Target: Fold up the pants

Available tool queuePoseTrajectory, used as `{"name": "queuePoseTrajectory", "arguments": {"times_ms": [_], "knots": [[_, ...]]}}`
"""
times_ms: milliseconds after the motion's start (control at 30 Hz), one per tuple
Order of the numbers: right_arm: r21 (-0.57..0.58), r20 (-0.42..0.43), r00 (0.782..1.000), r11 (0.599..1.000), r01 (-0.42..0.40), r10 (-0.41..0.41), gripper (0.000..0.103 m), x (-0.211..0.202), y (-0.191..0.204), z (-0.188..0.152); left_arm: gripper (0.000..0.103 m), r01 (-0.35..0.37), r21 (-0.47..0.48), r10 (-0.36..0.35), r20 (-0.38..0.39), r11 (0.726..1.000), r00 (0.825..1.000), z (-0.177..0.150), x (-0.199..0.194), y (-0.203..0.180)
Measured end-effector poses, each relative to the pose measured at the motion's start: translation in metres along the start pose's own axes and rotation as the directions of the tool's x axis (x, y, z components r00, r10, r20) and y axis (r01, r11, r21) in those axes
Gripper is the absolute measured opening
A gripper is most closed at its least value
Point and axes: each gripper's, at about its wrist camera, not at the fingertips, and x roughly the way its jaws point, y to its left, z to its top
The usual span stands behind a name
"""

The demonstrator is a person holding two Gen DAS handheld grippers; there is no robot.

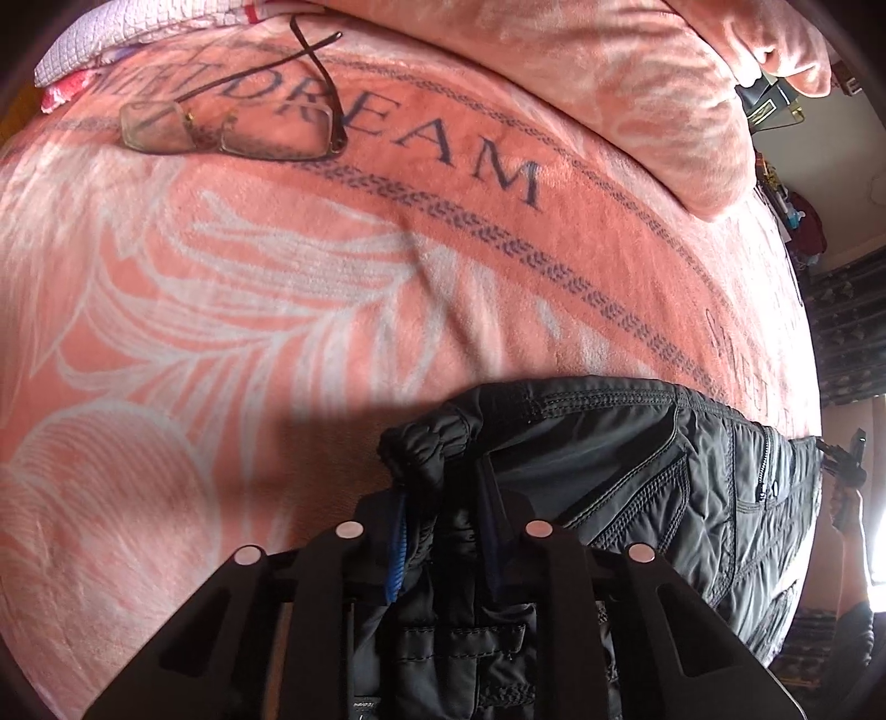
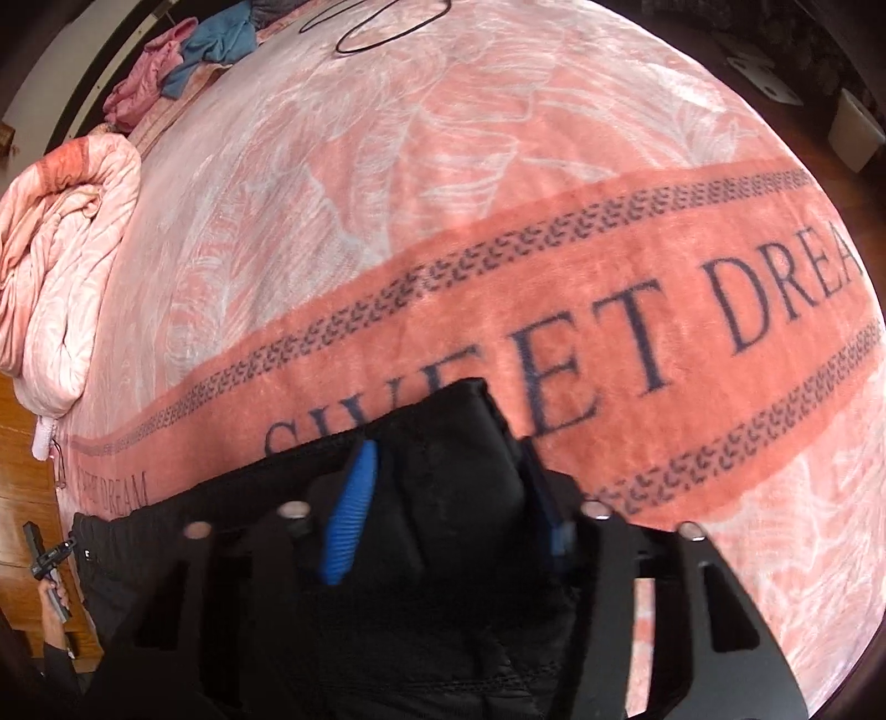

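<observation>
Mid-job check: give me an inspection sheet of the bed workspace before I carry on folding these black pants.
Surface: pink blanket printed SWEET DREAM, spread over a bed.
Job's things: black pants lie at the blanket's near edge, zipped pocket showing.
Clutter: eyeglasses on the blanket, apart from the pants; bundled pink quilt; pink and blue clothes at the far end.
Grippers: left gripper shut on a bunched end of the pants; right gripper has its blue pads against a fold of the pants.
Cables: thin black cable loop on the far blanket.
Surroundings: wooden floor beside the bed.
</observation>
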Motion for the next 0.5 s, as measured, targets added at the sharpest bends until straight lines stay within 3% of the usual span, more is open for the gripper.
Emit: {"name": "queuePoseTrajectory", "arguments": {"times_ms": [33,67,500], "knots": [[0.012,0.002,0.999,0.999,-0.036,0.036,0.013,-0.006,-0.004,-0.002,0.019,-0.009,0.006,0.009,0.006,1.0,1.0,0.0,-0.001,-0.002],[0.003,0.013,0.999,0.999,-0.043,0.043,0.01,-0.012,-0.003,-0.004,0.01,-0.017,0.01,0.017,0.013,1.0,1.0,0.0,-0.003,-0.004],[-0.069,0.083,0.996,0.998,-0.011,0.016,0.005,-0.063,0.025,-0.02,0.01,-0.045,0.025,0.043,0.073,0.999,0.996,-0.001,-0.029,-0.009]]}}
